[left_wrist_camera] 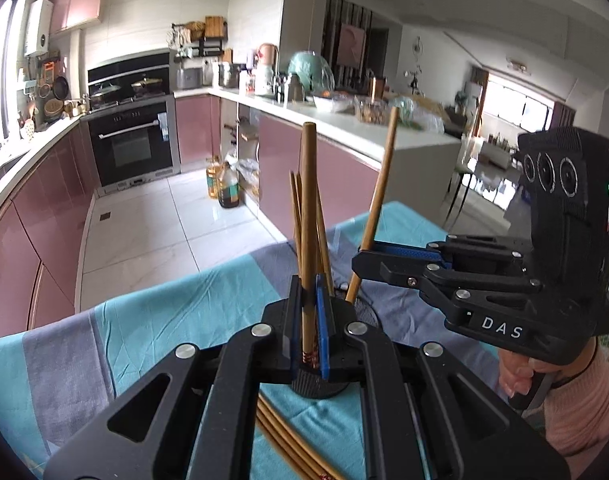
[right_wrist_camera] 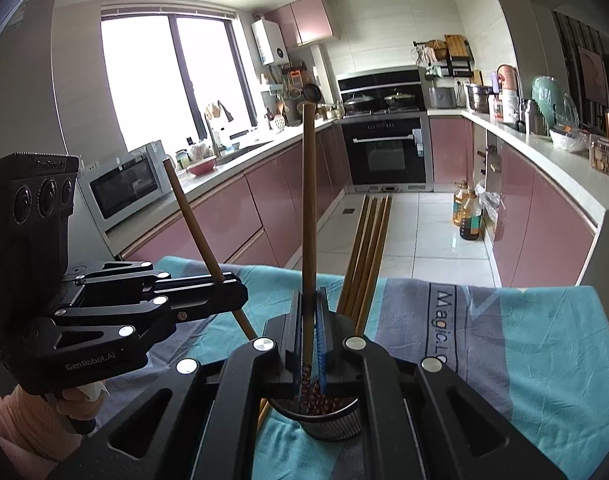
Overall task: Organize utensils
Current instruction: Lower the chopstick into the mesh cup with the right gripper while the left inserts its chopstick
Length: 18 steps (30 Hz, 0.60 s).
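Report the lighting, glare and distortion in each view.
Left wrist view: even daylight, cabinets bowed by the fisheye, dark corners, far room slightly soft, chopstick in the left gripper sharp. Right wrist view: window blown out white, glare on the floor tiles, counters curved, right gripper sharp.

A teal-and-grey cloth [right_wrist_camera: 524, 340] covers the worktop; on it stands a dark mesh holder [right_wrist_camera: 330, 420], with loose chopsticks [left_wrist_camera: 288, 436] beside it, apparently touching.
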Tool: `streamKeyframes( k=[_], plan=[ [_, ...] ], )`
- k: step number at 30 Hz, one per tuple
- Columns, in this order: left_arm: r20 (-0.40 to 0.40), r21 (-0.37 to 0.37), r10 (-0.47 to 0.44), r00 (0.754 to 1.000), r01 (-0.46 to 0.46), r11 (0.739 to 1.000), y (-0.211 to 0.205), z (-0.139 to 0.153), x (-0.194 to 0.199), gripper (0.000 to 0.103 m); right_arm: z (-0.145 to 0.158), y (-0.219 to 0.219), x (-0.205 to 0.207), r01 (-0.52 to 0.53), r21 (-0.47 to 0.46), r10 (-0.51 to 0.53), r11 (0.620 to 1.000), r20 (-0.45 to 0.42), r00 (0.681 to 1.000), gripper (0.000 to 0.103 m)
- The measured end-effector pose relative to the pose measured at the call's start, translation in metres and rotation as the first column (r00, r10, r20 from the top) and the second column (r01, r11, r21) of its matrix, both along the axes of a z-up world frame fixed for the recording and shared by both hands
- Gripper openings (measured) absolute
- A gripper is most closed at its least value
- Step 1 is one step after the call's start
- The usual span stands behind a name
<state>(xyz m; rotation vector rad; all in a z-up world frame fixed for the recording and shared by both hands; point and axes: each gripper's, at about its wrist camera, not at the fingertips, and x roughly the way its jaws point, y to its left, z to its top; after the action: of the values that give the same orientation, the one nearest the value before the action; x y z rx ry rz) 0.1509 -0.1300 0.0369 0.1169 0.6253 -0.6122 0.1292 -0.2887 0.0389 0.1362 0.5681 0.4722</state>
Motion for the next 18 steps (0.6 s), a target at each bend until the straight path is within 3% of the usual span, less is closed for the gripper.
streamKeyframes(
  k=[18],
  plan=[
    [-0.101, 0.068, 0.016, 0.995, -0.010, 0.998, -0.016, -0.023, 0.044, 0.008, -0.028, 0.002, 0.030, 0.034, 0.006, -0.033, 0.999, -0.117, 0.993, 0.007]
  ],
)
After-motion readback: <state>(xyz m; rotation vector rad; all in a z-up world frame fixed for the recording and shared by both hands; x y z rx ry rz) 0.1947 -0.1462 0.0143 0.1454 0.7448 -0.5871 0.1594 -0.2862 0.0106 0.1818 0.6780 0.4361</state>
